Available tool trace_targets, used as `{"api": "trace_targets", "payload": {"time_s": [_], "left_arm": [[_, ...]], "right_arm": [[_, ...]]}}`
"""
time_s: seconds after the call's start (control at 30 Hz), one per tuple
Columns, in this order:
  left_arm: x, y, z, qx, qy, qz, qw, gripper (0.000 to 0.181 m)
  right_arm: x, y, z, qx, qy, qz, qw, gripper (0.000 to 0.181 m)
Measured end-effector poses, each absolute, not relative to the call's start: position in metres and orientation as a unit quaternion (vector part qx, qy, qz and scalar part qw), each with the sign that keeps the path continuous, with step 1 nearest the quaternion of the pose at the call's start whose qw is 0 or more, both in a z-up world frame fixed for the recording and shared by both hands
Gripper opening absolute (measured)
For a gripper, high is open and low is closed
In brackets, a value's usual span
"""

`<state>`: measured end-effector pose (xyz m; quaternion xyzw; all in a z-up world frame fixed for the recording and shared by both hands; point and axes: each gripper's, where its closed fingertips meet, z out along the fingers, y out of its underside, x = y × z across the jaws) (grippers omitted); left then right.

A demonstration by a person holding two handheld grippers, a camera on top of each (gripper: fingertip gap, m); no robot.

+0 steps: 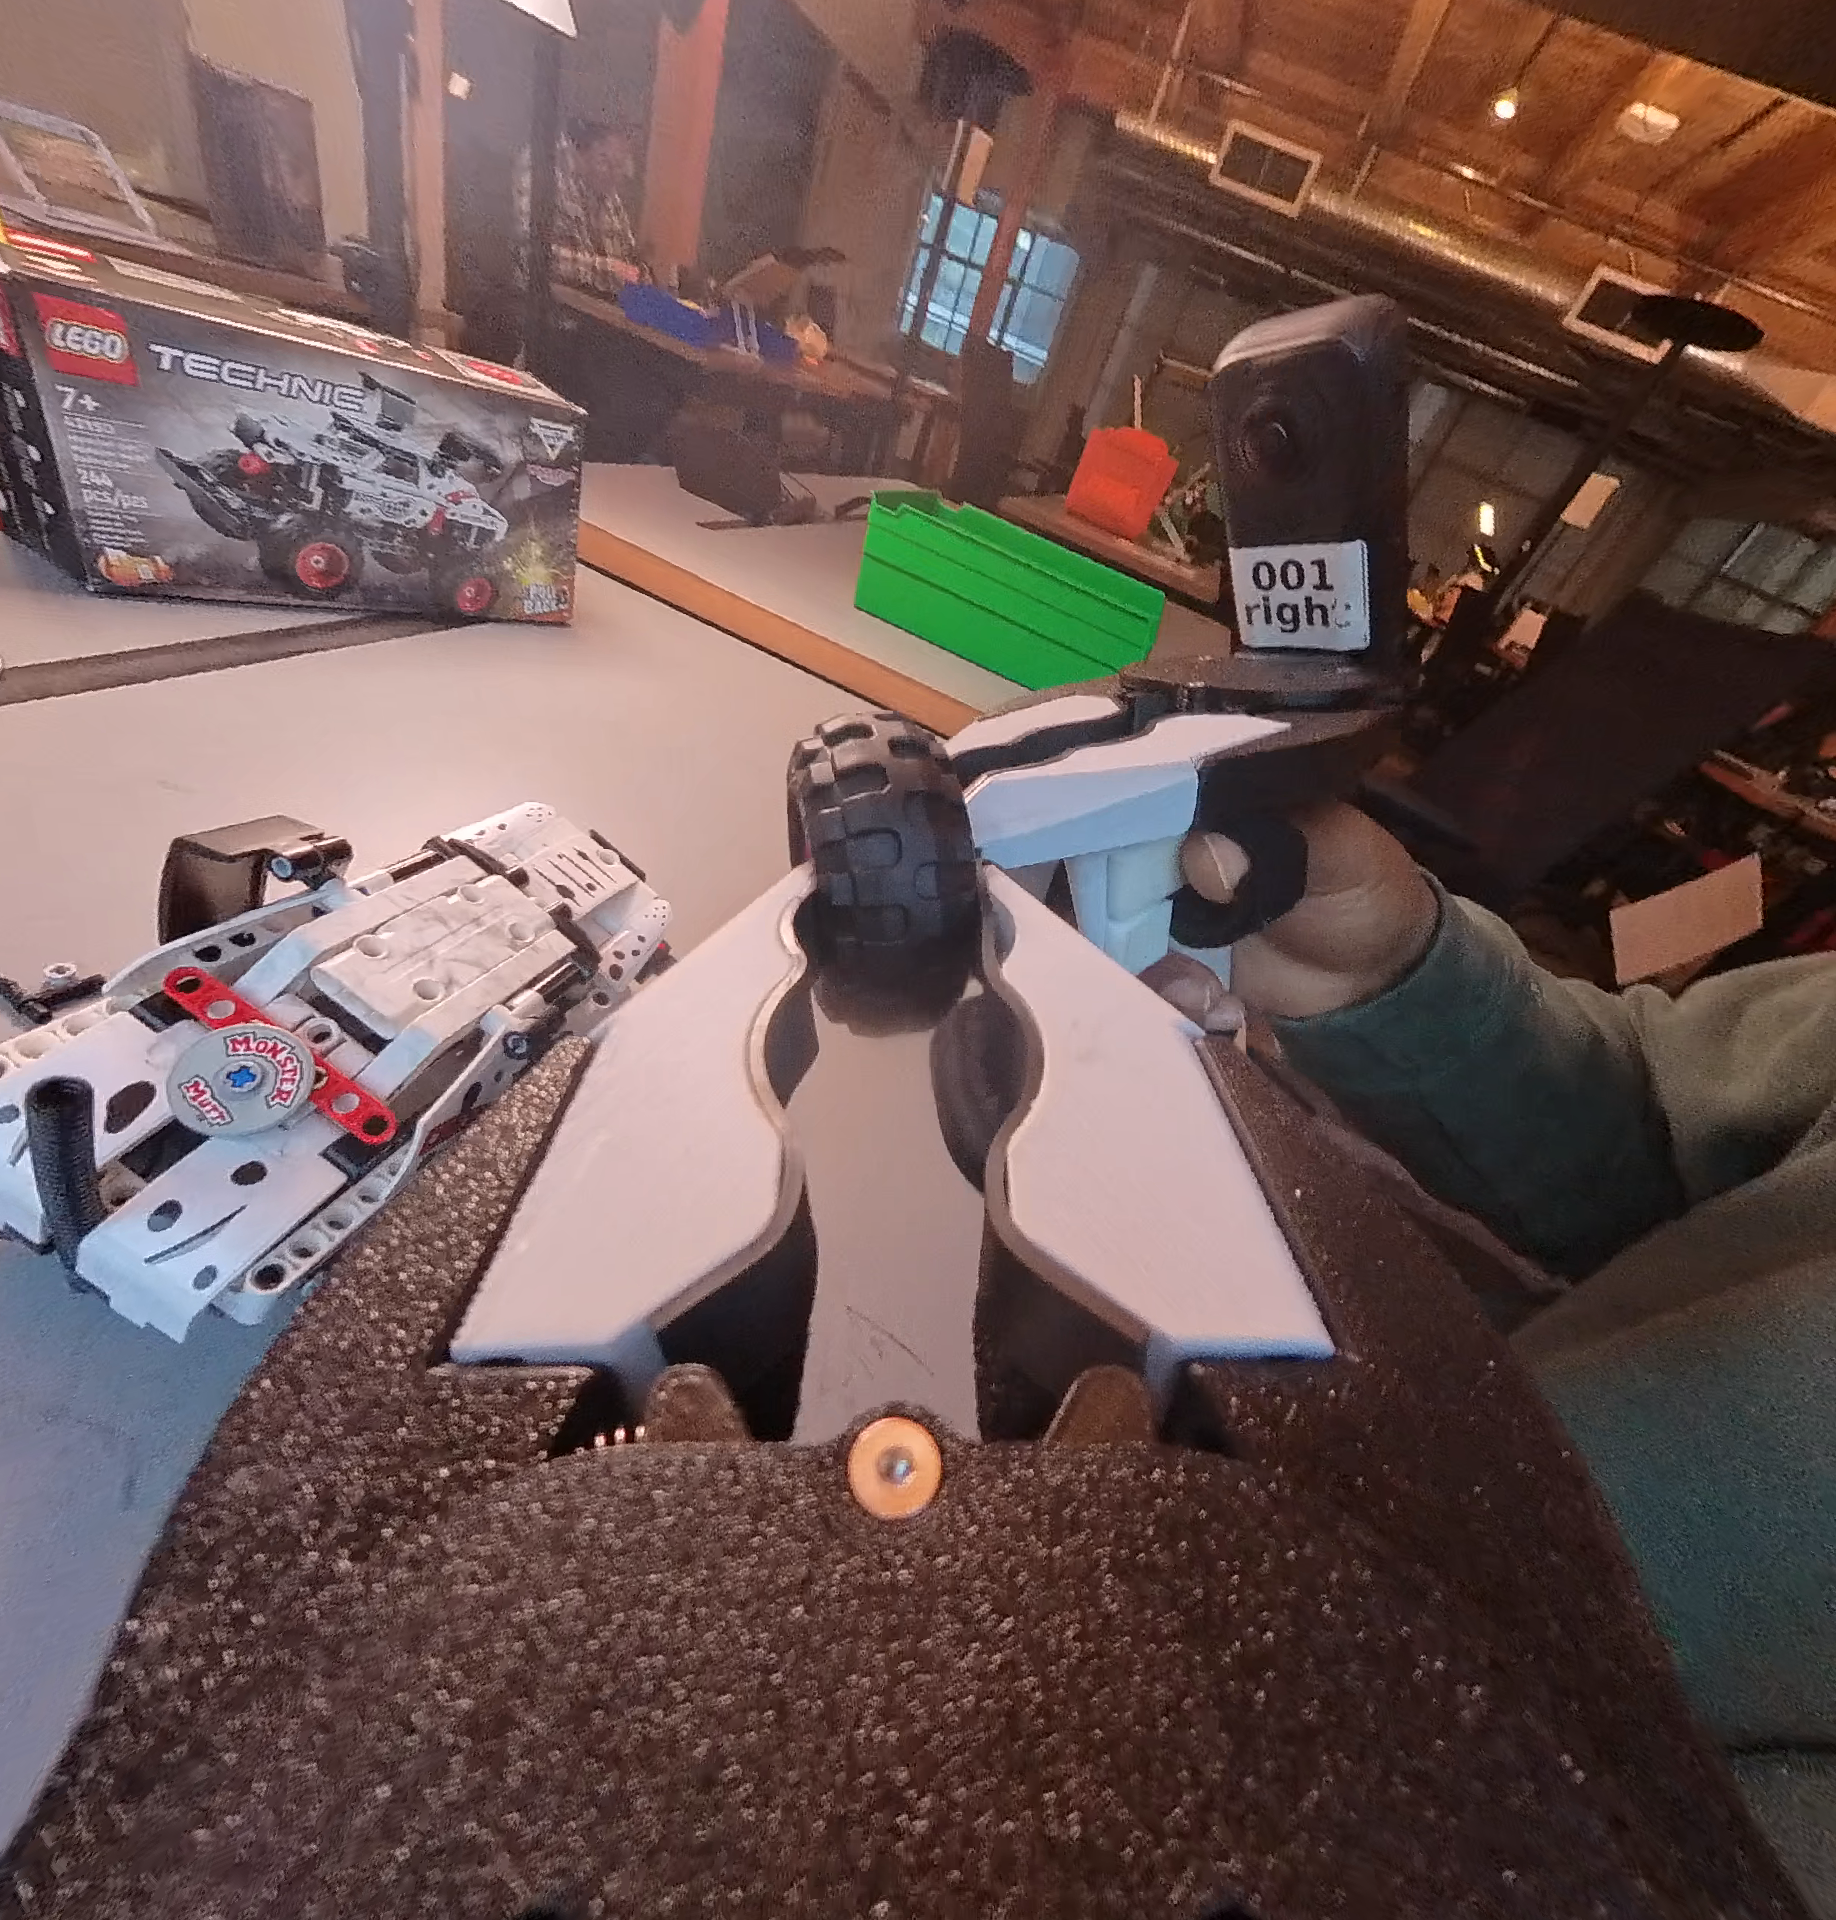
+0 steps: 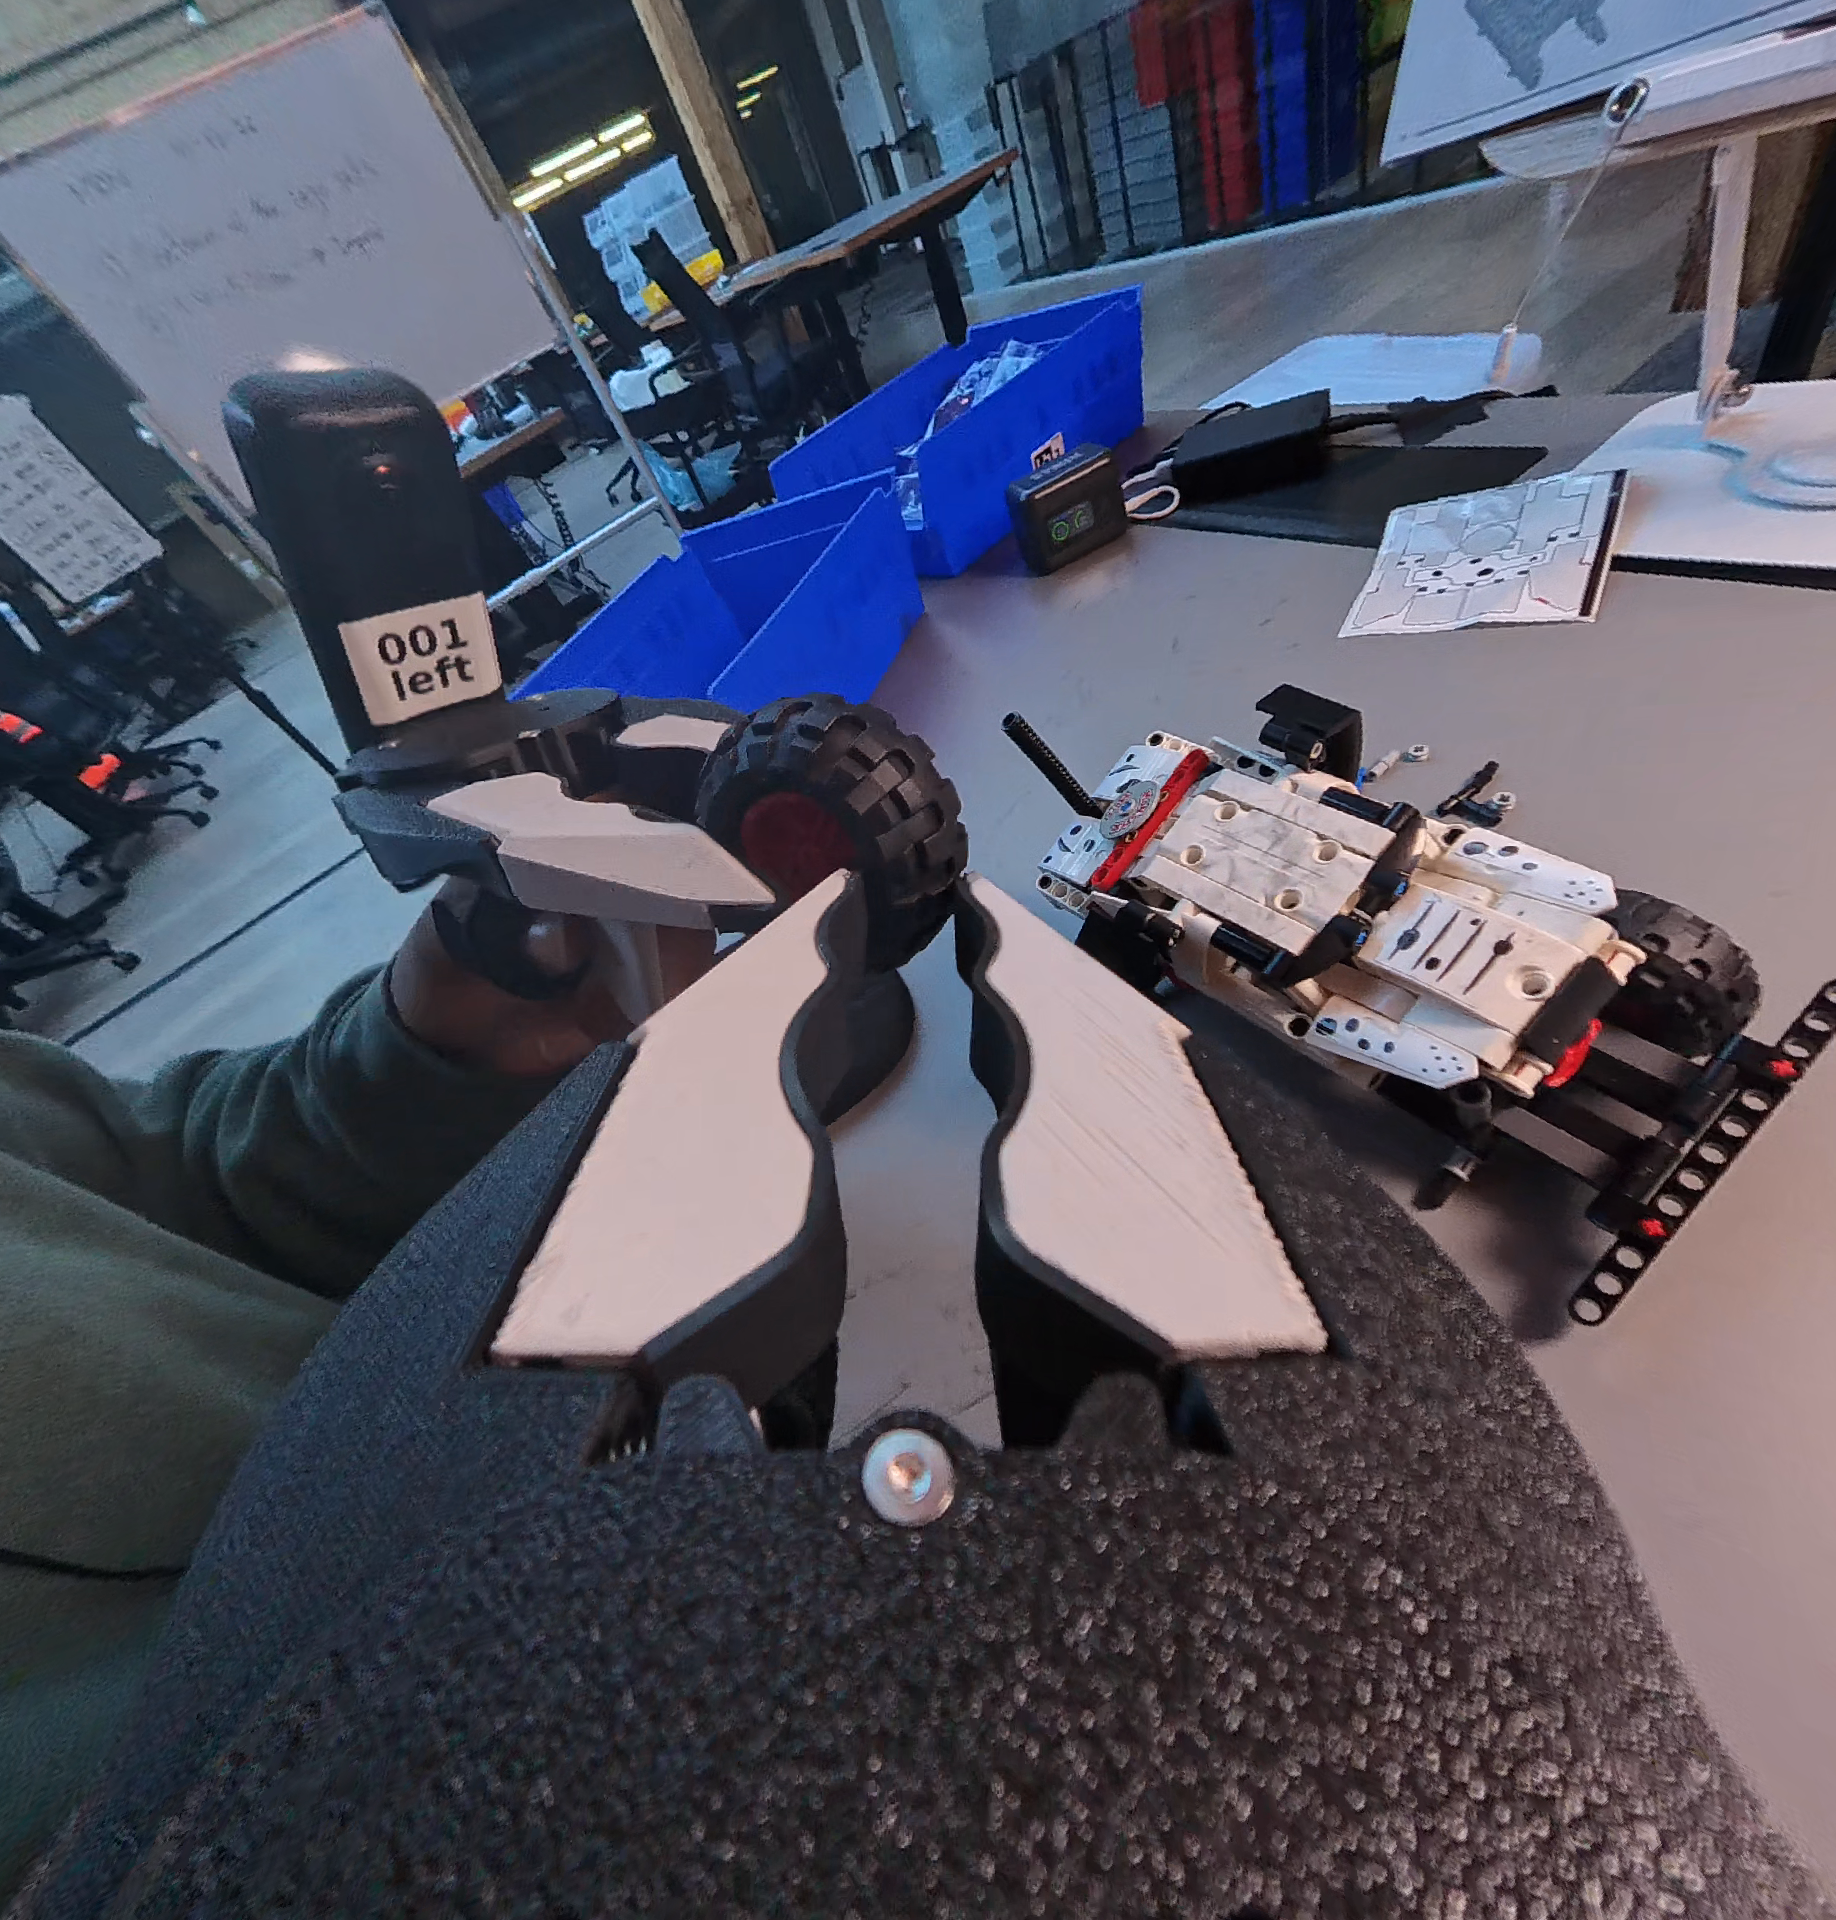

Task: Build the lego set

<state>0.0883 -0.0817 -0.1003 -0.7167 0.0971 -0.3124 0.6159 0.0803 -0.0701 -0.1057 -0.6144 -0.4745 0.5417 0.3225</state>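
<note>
My left gripper [image 1: 891,894] is shut on a black knobbly wheel [image 1: 883,821] with a red hub and holds it above the grey table [image 1: 478,748]. Its fingers press on the wheel's two faces. In the right wrist view the wheel [image 2: 841,790] sits just beyond my right gripper [image 2: 906,888], whose tips stand a narrow gap apart at the tyre's lower edge. I cannot tell if they pinch it. The right gripper also shows in the left wrist view [image 1: 961,784]. The white spotted model truck [image 1: 301,1039] lies on the table, left of the wheel [image 2: 1329,914], with one wheel [image 2: 1683,977] fitted.
The set's box [image 1: 270,468] stands at the back left and a green bin [image 1: 997,592] behind the wheel. Blue bins [image 2: 820,592], a small device [image 2: 1065,520], a sticker sheet [image 2: 1485,551], loose small parts [image 2: 1465,779] and a black holed beam [image 2: 1724,1143] surround the truck. Left and right tips are no more than a few centimetres apart.
</note>
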Motion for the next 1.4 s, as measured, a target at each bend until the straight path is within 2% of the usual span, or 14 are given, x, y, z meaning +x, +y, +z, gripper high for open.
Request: {"api": "trace_targets", "payload": {"time_s": [0.13,0.3,0.43,0.73,0.8,0.83,0.93,0.97,1.0,1.03,1.17,1.3,1.4], "left_arm": [[0.087,-0.081,-0.096,-0.690,0.066,-0.320,0.646,0.022],[0.089,-0.088,-0.085,-0.659,0.059,-0.388,0.641,0.021],[0.091,-0.100,-0.071,-0.624,0.065,-0.458,0.630,0.019],[0.097,-0.114,-0.061,-0.571,0.086,-0.550,0.603,0.022],[0.098,-0.119,-0.061,-0.562,0.103,-0.570,0.591,0.022],[0.096,-0.118,-0.063,-0.565,0.102,-0.568,0.589,0.022],[0.083,-0.115,-0.055,-0.534,0.064,-0.609,0.583,0.023],[0.081,-0.112,-0.055,-0.533,0.050,-0.613,0.582,0.023],[0.079,-0.109,-0.057,-0.535,0.040,-0.610,0.583,0.023],[0.078,-0.109,-0.058,-0.532,0.033,-0.616,0.581,0.023],[0.067,-0.107,-0.059,-0.509,-0.011,-0.647,0.568,0.024],[0.063,-0.105,-0.063,-0.491,-0.038,-0.670,0.555,0.025],[0.065,-0.106,-0.069,-0.478,-0.057,-0.695,0.533,0.025]], "right_arm": [[0.079,-0.069,-0.106,-0.613,-0.451,0.548,0.348,0.012],[0.082,-0.074,-0.095,-0.586,-0.456,0.572,0.348,0.009],[0.087,-0.086,-0.080,-0.558,-0.465,0.610,0.316,0.003],[0.093,-0.100,-0.070,-0.528,-0.455,0.665,0.268,0.001],[0.096,-0.108,-0.068,-0.515,-0.451,0.692,0.230,0.004],[0.095,-0.109,-0.069,-0.513,-0.451,0.693,0.231,0.008],[0.092,-0.101,-0.070,-0.515,-0.455,0.664,0.295,0.000],[0.091,-0.102,-0.075,-0.514,-0.477,0.647,0.301,0.002],[0.092,-0.102,-0.075,-0.509,-0.488,0.640,0.306,0.018],[0.094,-0.102,-0.072,-0.500,-0.491,0.641,0.314,0.024],[0.099,-0.095,-0.072,-0.481,-0.535,0.583,0.378,0.031],[0.094,-0.100,-0.084,-0.463,-0.582,0.522,0.416,0.064],[0.085,-0.100,-0.090,-0.443,-0.608,0.476,0.455,0.071]]}}
